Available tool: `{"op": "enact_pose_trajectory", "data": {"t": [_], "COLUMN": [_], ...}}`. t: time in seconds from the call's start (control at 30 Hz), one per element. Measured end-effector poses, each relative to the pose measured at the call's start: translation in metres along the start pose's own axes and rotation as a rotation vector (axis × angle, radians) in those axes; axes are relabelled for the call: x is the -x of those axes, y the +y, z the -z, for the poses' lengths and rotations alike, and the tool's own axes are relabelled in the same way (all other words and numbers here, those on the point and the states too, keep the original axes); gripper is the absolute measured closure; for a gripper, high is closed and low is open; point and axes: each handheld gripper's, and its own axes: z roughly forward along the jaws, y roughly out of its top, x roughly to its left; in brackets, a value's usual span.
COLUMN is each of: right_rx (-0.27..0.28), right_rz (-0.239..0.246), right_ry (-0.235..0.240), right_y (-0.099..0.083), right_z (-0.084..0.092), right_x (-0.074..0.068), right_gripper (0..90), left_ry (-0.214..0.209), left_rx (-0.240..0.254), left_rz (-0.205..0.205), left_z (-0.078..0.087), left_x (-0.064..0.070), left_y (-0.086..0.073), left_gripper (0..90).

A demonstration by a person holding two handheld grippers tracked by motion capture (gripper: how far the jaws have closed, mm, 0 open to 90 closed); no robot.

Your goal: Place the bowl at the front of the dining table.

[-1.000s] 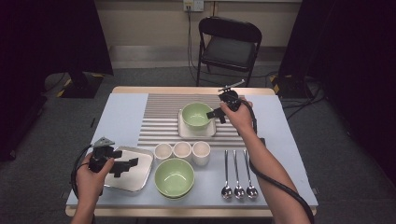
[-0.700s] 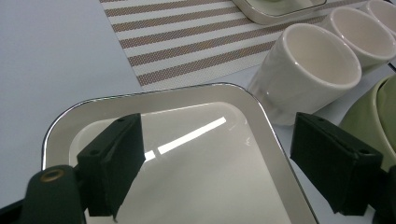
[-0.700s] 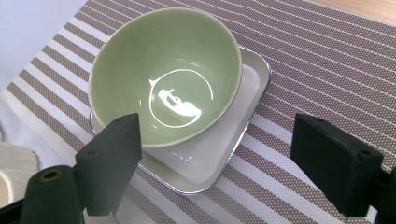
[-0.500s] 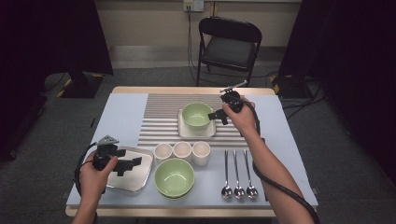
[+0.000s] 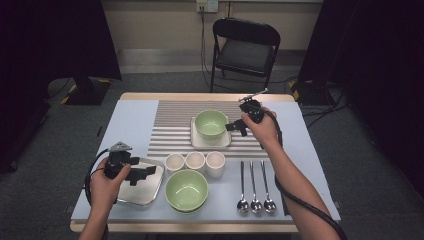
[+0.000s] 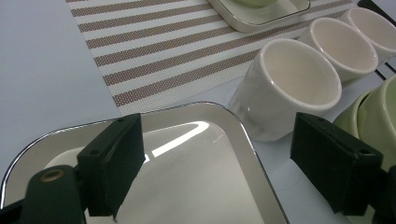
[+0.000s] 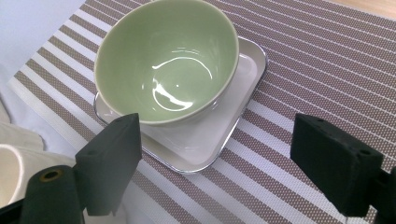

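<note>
Glazed ceramic everywhere, so it all looks hard, slick and chippable. Taking the striped mat (image 5: 172, 127) as the landmark: off its near-left corner, the left gripper (image 5: 142, 172) hangs with jaws spread wide over an empty square plate (image 5: 145, 192), best taken by its raised rim. On the mat's right part, a green bowl (image 5: 210, 123) sits on a second plate (image 5: 197, 141); the right gripper (image 5: 235, 127), jaws likewise wide apart, waits just beside it. Beneath lies a pale blue tabletop (image 5: 130, 117); beyond, a folding chair (image 5: 244, 47).
</note>
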Motion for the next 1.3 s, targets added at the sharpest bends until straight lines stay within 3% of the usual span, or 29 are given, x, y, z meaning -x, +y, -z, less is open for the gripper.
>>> {"op": "enact_pose_trajectory", "data": {"t": [0.9,1.3], "right_rx": [0.012,0.009], "right_rz": [-0.013,-0.003], "right_ry": [0.019,0.012], "right_y": [-0.016,-0.021], "right_z": [0.010,0.019], "right_x": [0.005,0.005], "right_gripper": [16.0,16.0], "left_ry": [-0.043,-0.053], "left_rx": [-0.015,-0.020], "left_rz": [-0.083,-0.099], "left_z": [-0.007,-0.012], "left_x": [0.030,0.042], "left_y": [0.032,0.044], "left_gripper": [17.3,17.3]}}
